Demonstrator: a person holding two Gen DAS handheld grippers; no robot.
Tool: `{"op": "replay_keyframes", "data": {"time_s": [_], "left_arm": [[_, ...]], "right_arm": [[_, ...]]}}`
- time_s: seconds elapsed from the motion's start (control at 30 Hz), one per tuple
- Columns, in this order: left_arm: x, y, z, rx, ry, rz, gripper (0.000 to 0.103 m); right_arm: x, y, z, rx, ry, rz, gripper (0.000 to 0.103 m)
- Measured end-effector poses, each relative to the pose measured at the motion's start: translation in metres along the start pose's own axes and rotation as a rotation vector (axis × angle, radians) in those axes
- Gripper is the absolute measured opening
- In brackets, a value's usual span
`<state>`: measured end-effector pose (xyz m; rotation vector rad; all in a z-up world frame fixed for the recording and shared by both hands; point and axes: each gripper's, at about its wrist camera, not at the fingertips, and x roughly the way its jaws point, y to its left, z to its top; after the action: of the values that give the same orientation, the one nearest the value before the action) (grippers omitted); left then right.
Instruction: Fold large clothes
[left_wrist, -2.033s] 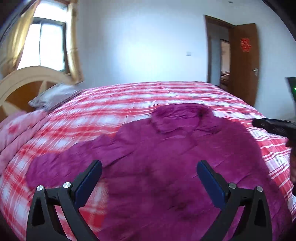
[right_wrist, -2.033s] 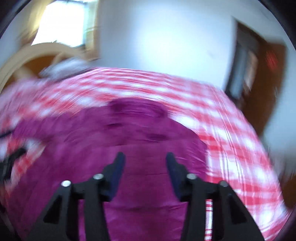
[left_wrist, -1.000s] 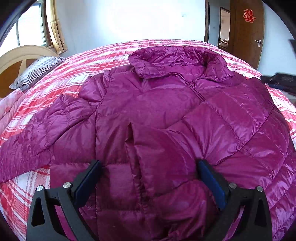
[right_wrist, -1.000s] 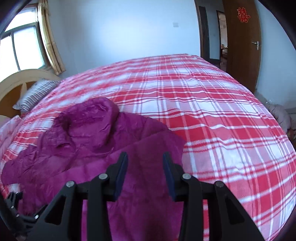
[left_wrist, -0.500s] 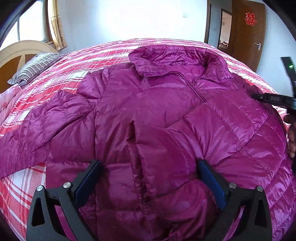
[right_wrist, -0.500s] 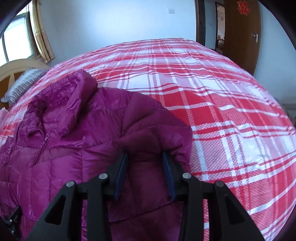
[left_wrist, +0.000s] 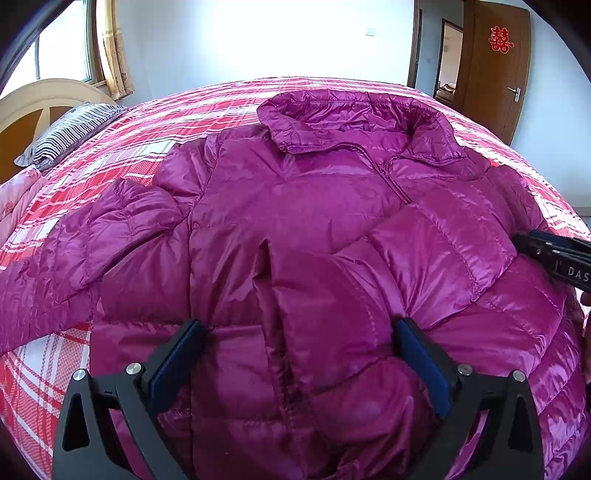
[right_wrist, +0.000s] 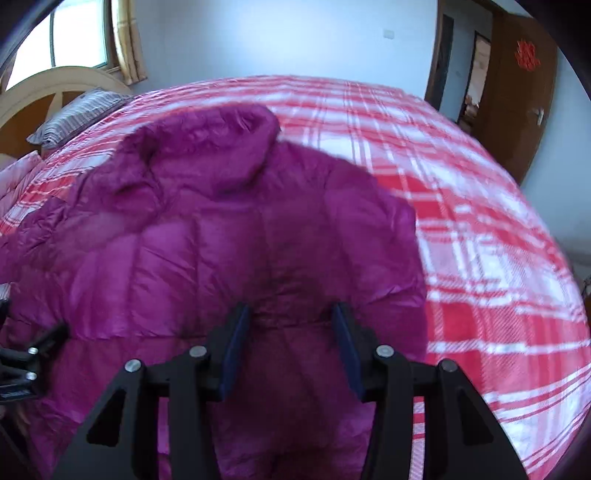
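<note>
Jacket: a purple puffer jacket lay spread face up on the bed, collar toward the far side, zip closed, so it could be folded flat.
Right sleeve: it was already laid across the chest, cuff near the lower hem, which narrowed that side.
Left sleeve: it trailed out over the checked cover, not yet folded in.
Left hand-held gripper: jaws wide apart, straddling the folded sleeve cuff without pinching it, probably just let go.
Right hand-held gripper: jaws partly apart over the jacket's right edge; the blurred view did not show whether fabric was gripped.
Pillow: it sat by the headboard, well apart from the jacket.
</note>
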<state>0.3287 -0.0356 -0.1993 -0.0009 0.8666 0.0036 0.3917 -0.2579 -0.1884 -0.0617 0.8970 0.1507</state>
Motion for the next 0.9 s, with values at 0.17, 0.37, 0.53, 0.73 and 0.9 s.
{"op": "replay_keyframes", "data": {"time_s": [0.17,0.37,0.53,0.73,0.9], "left_arm": [[0.0,0.0,0.0,0.0,0.0,0.0,0.102],[0.0,0.001,0.0,-0.001,0.0,-0.001,0.102],[0.0,0.001,0.0,-0.003,0.001,-0.004,0.102],[0.0,0.002,0.0,-0.007,0.003,-0.009,0.102],[0.001,0.003,0.001,-0.021,0.001,-0.026,0.102]], "right_arm": [[0.002,0.007,-0.003,-0.03,-0.013,-0.035,0.05],[0.004,0.011,-0.002,-0.048,-0.013,-0.057,0.05],[0.005,0.016,-0.003,-0.07,-0.012,-0.085,0.05],[0.006,0.02,-0.005,-0.091,-0.008,-0.112,0.05],[-0.012,0.027,0.004,-0.079,0.007,-0.147,0.051]]}}
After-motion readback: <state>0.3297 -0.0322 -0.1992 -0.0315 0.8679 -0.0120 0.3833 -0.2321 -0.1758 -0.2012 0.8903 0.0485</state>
